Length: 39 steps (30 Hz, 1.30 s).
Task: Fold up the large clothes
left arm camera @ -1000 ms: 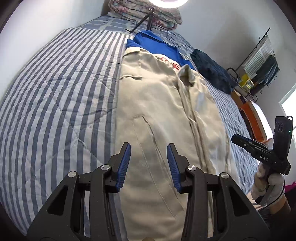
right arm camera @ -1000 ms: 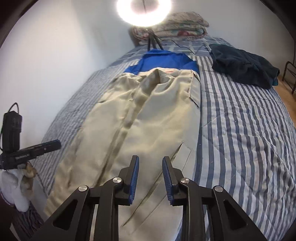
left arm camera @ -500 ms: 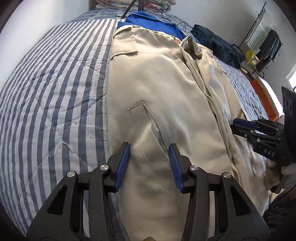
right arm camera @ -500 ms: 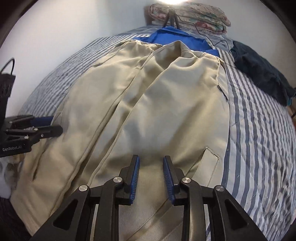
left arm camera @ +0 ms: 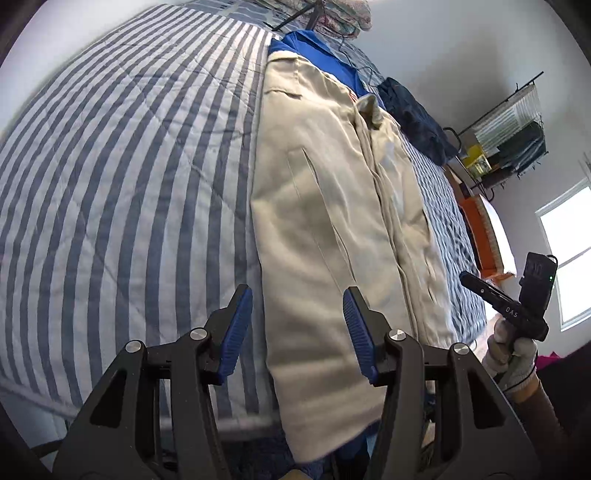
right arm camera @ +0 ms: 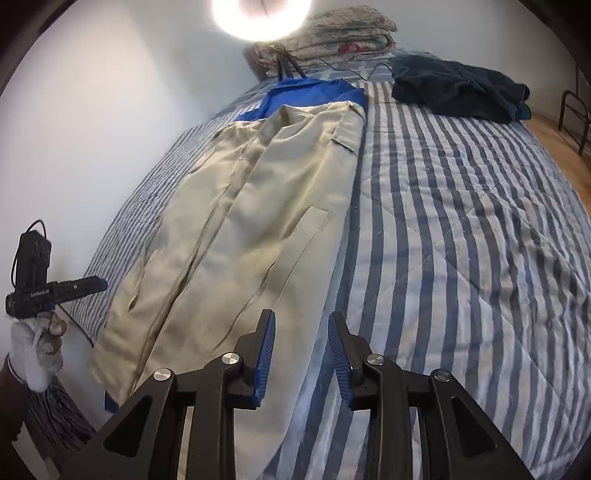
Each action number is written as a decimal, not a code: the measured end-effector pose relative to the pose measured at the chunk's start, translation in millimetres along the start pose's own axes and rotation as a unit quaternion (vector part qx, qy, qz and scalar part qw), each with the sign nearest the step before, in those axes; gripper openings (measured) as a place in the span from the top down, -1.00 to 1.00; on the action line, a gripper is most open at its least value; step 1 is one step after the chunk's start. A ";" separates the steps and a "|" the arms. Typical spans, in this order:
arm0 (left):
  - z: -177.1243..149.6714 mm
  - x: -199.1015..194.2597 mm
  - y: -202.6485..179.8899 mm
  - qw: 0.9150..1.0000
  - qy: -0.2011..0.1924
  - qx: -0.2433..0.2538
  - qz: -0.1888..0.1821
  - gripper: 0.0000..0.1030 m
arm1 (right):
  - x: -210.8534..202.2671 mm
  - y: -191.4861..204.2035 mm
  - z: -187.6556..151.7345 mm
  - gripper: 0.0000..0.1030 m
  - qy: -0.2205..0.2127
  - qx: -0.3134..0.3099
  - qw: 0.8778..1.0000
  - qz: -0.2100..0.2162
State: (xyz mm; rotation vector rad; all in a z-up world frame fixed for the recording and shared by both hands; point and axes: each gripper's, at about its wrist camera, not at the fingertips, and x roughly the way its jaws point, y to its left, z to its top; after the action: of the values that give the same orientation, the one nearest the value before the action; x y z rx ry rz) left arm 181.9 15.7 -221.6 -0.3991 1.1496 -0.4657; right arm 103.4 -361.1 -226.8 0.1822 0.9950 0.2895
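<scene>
the left gripper hangs above the near hem of the one beige coat, its two blue-padded fingers spread apart with nothing between them but air. the right gripper is likewise parted and empty, poised over the coat's near right edge where cloth meets the bedspread. each gripper also shows small at the side of the other's view, held in a white-gloved hand off the foot of the bed; from there its jaw state cannot be told.

the coat lies front-up and lengthwise on the striped bedspread, collar toward the far end, hem reaching the near edge of the bed. two slanted pockets show, one on each front panel. its collar end overlaps one blue garment lying beyond it. one dark navy garment sits bunched well apart, toward the far right corner. one stack of folded floral quilts rests at the head, beneath one glowing ring light. one clothes rack stands by the wall.
</scene>
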 end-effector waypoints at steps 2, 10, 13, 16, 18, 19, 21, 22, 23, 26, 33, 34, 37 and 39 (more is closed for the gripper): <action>-11.0 4.8 -3.5 1.000 0.020 0.007 -0.003 -0.01 | -3.9 10.6 -7.4 0.43 0.008 -0.017 1.000 0.010; -50.6 26.3 -23.3 0.990 0.051 0.104 0.082 -0.03 | 31.6 58.9 -49.4 0.42 0.082 -0.123 0.989 -0.020; -49.3 17.5 -18.4 0.994 0.055 0.073 0.066 -0.03 | 23.2 63.0 -48.9 0.37 0.077 -0.121 0.989 -0.023; -47.0 1.1 1.9 0.998 0.048 0.000 0.027 -0.09 | 5.3 44.5 -47.5 -0.04 0.058 -0.056 0.997 0.005; -44.7 -4.9 18.2 0.997 0.050 -0.056 -0.011 -0.26 | -2.9 27.1 -47.8 -0.24 0.054 -0.005 0.998 0.035; -44.1 -5.2 28.0 0.994 0.055 -0.090 -0.039 -0.26 | -5.1 17.1 -48.4 -0.24 0.057 0.023 0.997 0.054; -45.5 -1.2 42.4 0.986 0.069 -0.134 -0.078 -0.26 | -4.7 0.9 -50.6 -0.24 0.063 0.076 0.991 0.090; -45.5 0.6 46.0 0.983 0.074 -0.146 -0.089 -0.26 | -3.7 -6.6 -52.3 -0.24 0.067 0.098 0.987 0.106; -45.9 3.8 49.9 0.978 0.082 -0.160 -0.102 -0.26 | -2.5 -11.2 -54.2 -0.22 0.072 0.115 0.984 0.118; -44.8 6.3 54.4 0.973 0.088 -0.178 -0.120 -0.26 | 0.9 -17.8 -60.9 -0.15 0.087 0.138 0.977 0.134; -40.7 20.1 43.9 0.975 0.102 -0.140 -0.136 -0.26 | 15.7 -16.9 -71.6 -0.11 0.122 0.155 0.957 0.212; -37.4 25.5 38.8 0.977 0.104 -0.128 -0.134 -0.26 | 19.1 -15.3 -72.4 -0.10 0.127 0.156 0.954 0.224; -33.5 32.9 31.3 0.977 0.109 -0.115 -0.143 -0.26 | 28.1 -6.4 -75.6 -0.10 0.134 0.146 0.950 0.240; -33.6 36.5 29.4 0.975 0.112 -0.119 -0.152 -0.25 | 31.0 -2.3 -73.5 -0.09 0.131 0.140 0.949 0.248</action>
State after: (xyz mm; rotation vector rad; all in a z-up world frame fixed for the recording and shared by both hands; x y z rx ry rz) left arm 167.0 18.3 -277.3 -0.7535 1.3753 -0.6542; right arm 57.4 -351.9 -291.4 0.6731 1.2469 0.6441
